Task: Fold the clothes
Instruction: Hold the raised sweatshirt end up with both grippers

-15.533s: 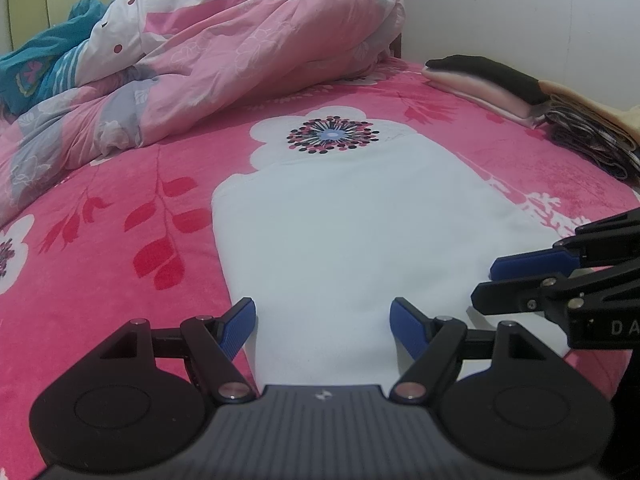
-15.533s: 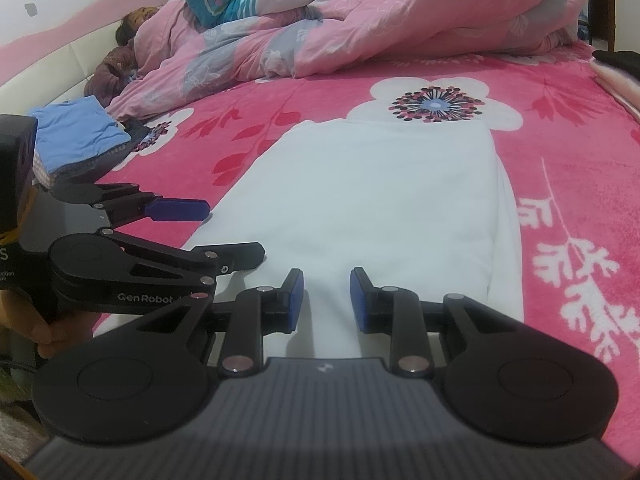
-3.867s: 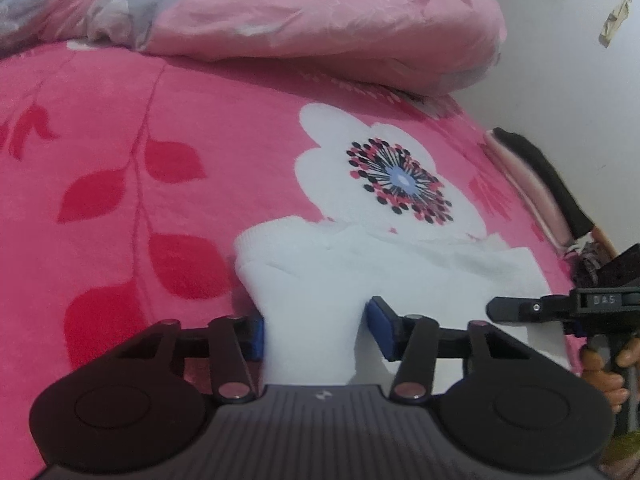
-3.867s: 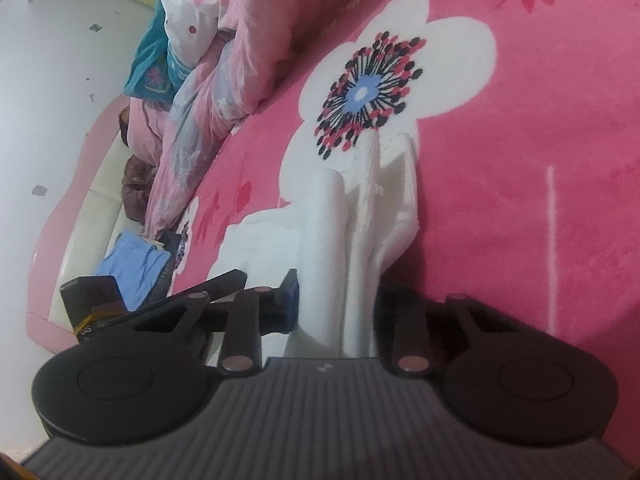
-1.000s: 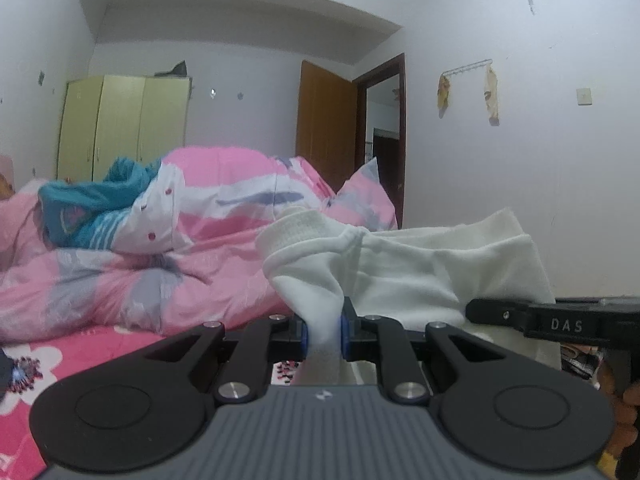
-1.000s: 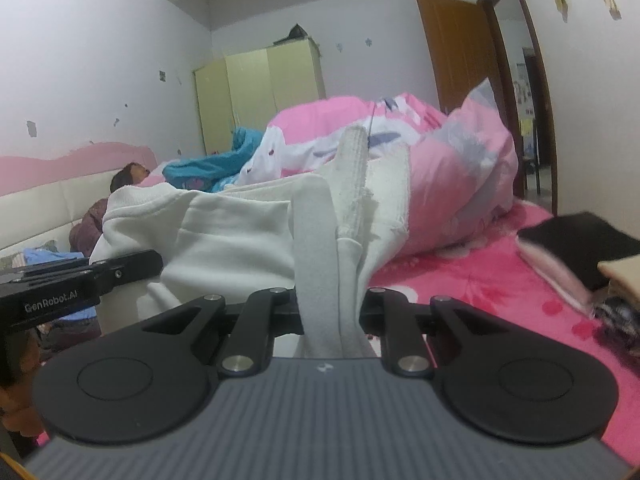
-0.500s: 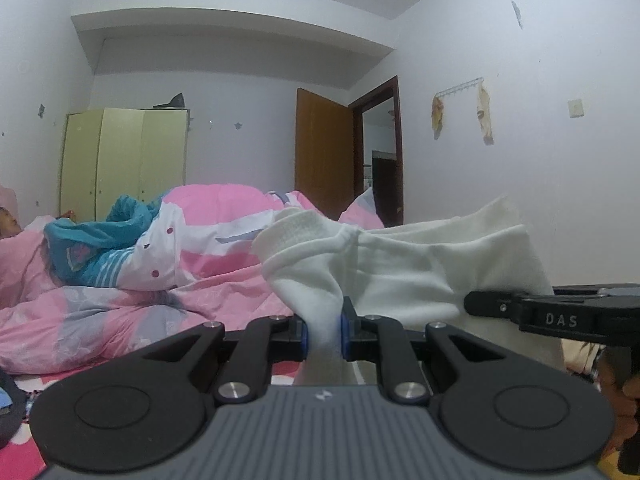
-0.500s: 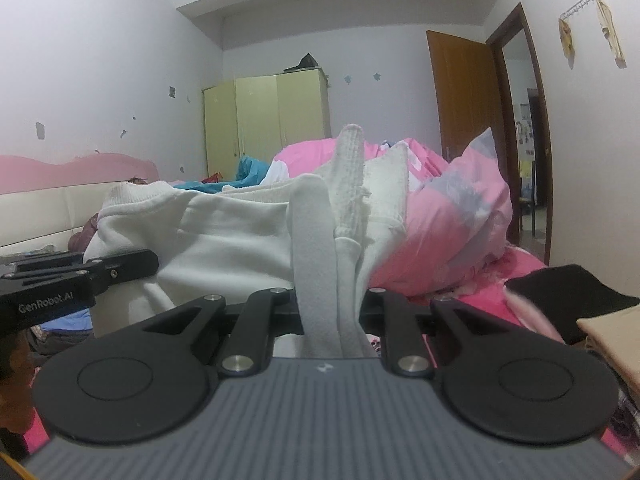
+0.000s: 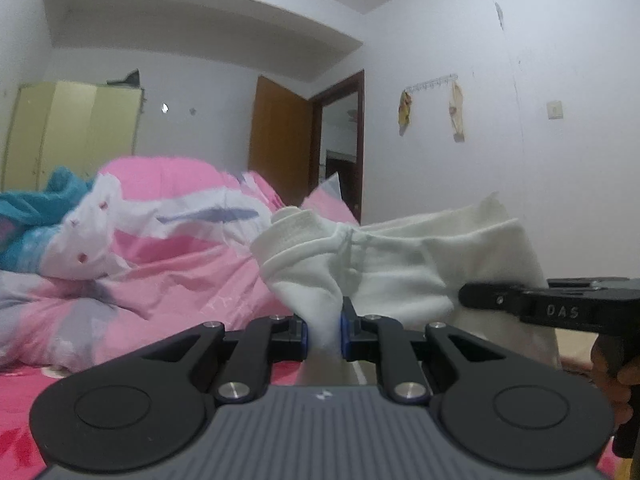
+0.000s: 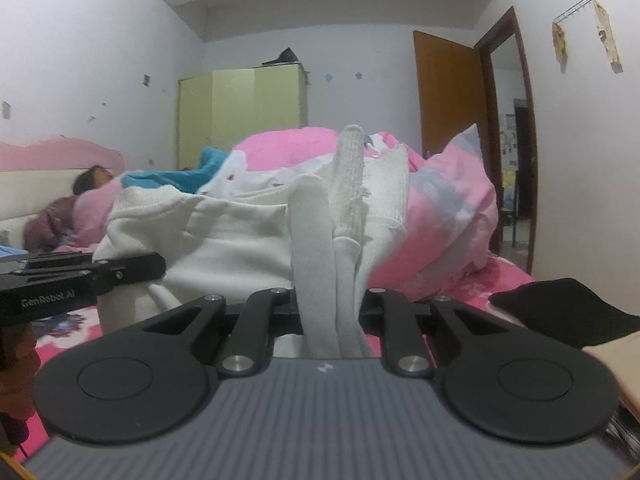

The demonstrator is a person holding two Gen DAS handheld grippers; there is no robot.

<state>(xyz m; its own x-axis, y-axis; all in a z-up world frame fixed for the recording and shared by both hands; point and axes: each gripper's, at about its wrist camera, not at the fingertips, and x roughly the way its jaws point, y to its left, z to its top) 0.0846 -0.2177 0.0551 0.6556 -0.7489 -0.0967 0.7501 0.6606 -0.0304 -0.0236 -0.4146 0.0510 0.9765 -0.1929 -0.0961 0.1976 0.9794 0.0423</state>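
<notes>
A white garment (image 9: pixel 400 256) hangs lifted in the air between my two grippers, above the pink bed. My left gripper (image 9: pixel 324 330) is shut on its left ribbed corner, the blue pads pinching the cloth. My right gripper (image 10: pixel 330 308) is shut on the other bunched end of the white garment (image 10: pixel 224 236), whose ribbed band stands up above the jaws. In the left wrist view the right gripper (image 9: pixel 516 300) shows at the right edge beside the cloth. The left gripper (image 10: pixel 92 276) shows at the left of the right wrist view.
A rumpled pink quilt (image 9: pixel 160 248) with teal cloth (image 9: pixel 36 208) is piled behind. A person (image 10: pixel 92 184) lies at the far left of the bed. Folded dark and tan clothes (image 10: pixel 568 316) lie at the right. A yellow wardrobe (image 10: pixel 244 112) and brown door (image 10: pixel 448 96) stand behind.
Both grippers have kept their hold and tilted a little further up with the garment; more wall and ceiling show now. The cloth's shape is about the same.
</notes>
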